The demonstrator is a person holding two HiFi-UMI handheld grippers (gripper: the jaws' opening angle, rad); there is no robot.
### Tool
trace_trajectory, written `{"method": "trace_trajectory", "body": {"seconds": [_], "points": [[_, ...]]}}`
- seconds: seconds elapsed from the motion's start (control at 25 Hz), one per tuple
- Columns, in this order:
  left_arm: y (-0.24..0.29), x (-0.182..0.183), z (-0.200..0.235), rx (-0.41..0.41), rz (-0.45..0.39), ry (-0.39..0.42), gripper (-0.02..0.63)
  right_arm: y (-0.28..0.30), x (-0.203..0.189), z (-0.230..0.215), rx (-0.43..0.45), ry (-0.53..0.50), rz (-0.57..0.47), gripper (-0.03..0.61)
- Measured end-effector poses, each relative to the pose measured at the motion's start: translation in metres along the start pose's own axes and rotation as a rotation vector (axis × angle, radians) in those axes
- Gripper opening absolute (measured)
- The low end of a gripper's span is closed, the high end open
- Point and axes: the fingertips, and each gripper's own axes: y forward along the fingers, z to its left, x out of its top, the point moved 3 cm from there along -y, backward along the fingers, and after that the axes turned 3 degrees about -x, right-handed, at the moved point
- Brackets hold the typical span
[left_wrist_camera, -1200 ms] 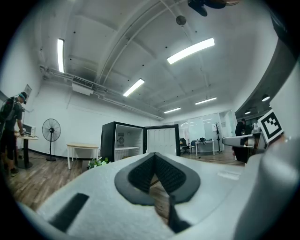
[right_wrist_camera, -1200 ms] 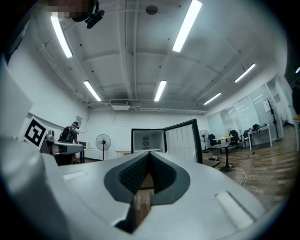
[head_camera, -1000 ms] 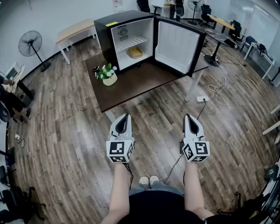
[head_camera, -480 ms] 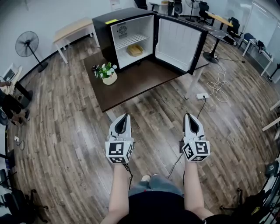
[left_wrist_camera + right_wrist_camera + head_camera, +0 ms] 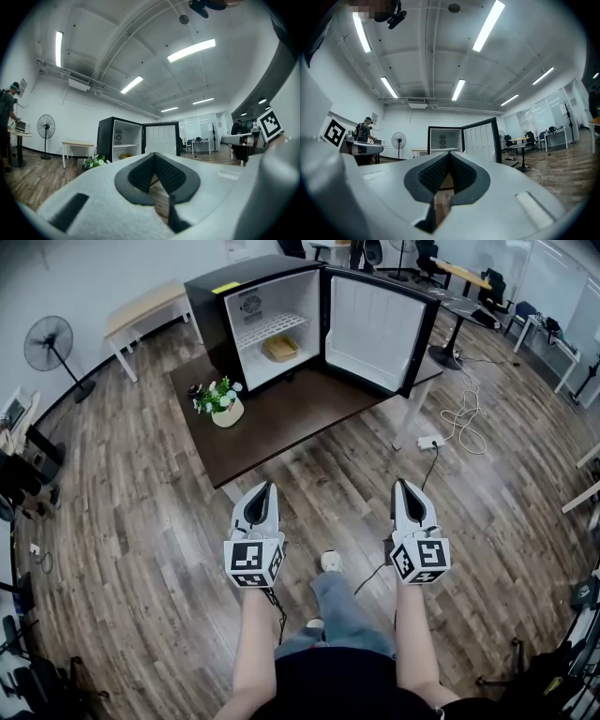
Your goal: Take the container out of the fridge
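Observation:
A small black fridge (image 5: 253,320) stands on a dark brown table (image 5: 291,423) far ahead, its door (image 5: 370,329) swung wide to the right. A yellowish container (image 5: 280,348) sits on the fridge's lower level, under a white wire shelf. My left gripper (image 5: 264,491) and right gripper (image 5: 404,487) are both shut and hold nothing, level over the wooden floor, well short of the table. The fridge (image 5: 119,145) also shows in the left gripper view beyond the left gripper (image 5: 153,155), and the fridge (image 5: 445,139) shows ahead of the right gripper (image 5: 448,154).
A potted plant (image 5: 218,401) stands on the table's left part. A standing fan (image 5: 52,348) and a light bench (image 5: 150,310) are at the left. A white cable and power strip (image 5: 441,439) lie on the floor right of the table. Desks and chairs fill the far right.
The view has moved closer to the table and fridge. A leg and shoe have stepped forward between the grippers. Both grippers stay shut and level.

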Motion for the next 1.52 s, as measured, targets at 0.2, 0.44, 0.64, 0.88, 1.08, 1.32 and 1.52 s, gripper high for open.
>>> {"method": "trace_trajectory", "body": {"seconds": [0.2, 0.44, 0.64, 0.88, 1.08, 1.32, 1.52], "points": [[0.037, -0.003, 0.016, 0.007, -0.007, 0.013, 0.005, 0.044, -0.008, -0.011, 0.013, 0.015, -0.019, 0.008], [0.097, -0.009, 0.045, 0.050, -0.011, 0.032, 0.005, 0.121, -0.024, -0.028, 0.063, 0.022, -0.029, 0.008], [0.160, -0.026, 0.072, 0.090, 0.015, 0.030, 0.005, 0.202, -0.040, -0.049, 0.102, 0.030, -0.006, 0.008], [0.233, -0.028, 0.107, 0.148, 0.036, 0.040, 0.005, 0.295, -0.046, -0.063, 0.169, 0.010, 0.021, 0.008], [0.310, -0.026, 0.131, 0.183, 0.043, 0.033, 0.005, 0.383, -0.044, -0.083, 0.235, -0.040, 0.032, 0.009], [0.383, -0.012, 0.164, 0.230, 0.034, 0.012, 0.005, 0.478, -0.045, -0.090, 0.309, -0.030, 0.056, 0.008], [0.419, -0.012, 0.181, 0.241, 0.037, 0.014, 0.005, 0.526, -0.052, -0.089, 0.349, -0.017, 0.068, 0.008]]}}
